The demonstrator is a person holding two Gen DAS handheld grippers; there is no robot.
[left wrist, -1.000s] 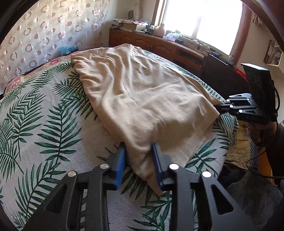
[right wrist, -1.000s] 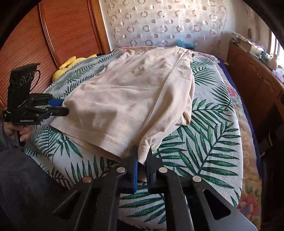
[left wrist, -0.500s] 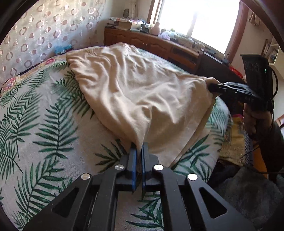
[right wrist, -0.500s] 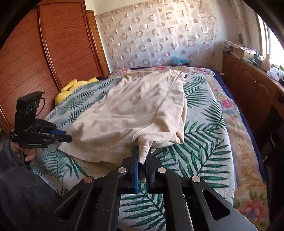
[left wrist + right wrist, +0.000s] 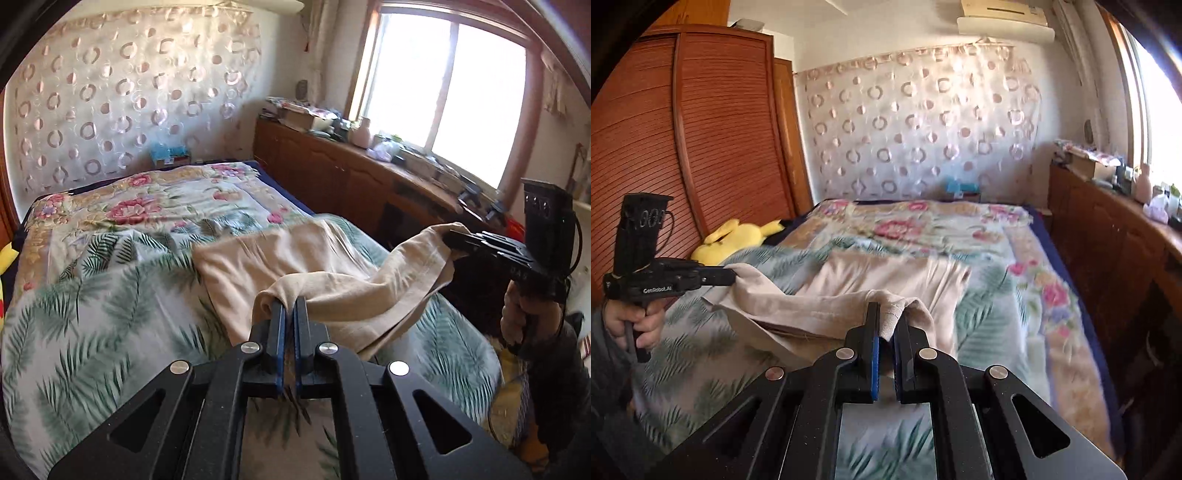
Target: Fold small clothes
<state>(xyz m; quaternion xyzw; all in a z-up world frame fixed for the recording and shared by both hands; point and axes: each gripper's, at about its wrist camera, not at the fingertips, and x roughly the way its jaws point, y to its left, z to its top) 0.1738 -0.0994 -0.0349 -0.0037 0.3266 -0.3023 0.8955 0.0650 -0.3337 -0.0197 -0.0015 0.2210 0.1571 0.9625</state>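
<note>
Two grippers hold one beige garment (image 5: 295,258) over the bed (image 5: 92,314), each clamped on a lower corner. In the left wrist view the left gripper (image 5: 289,308) has its blue-lined jaws drawn almost together, and a bunched fold of the cloth is pinched between them and wraps over the left fingertip. Those jaws have just been closing, with the fabric between them. The right gripper (image 5: 452,240) shows at the right of the same view, its jaws likewise pinched tight on the other corner, held by a hand (image 5: 524,314) on the grip below it.

From the right wrist view the right gripper (image 5: 886,321) bites on a thick wad of hem that sticks up between the pads, and the left gripper (image 5: 729,276) appears at the left, held by a hand (image 5: 639,321), its tip buried in cloth.

Between both grippers the near edge of the garment hangs lifted in a slack band, clear of the cover. Its far part lies flat on the palm-leaf sheet (image 5: 701,362), near the middle of the bed. Beyond it the cover turns to a floral print (image 5: 147,206). Much of the bedding is blurred.

A yellow plush toy (image 5: 738,236) lies at the bed's left edge beside a wooden wardrobe (image 5: 683,147). Along the right side runs a wooden cabinet (image 5: 332,166) under a bright window (image 5: 443,92).
</note>
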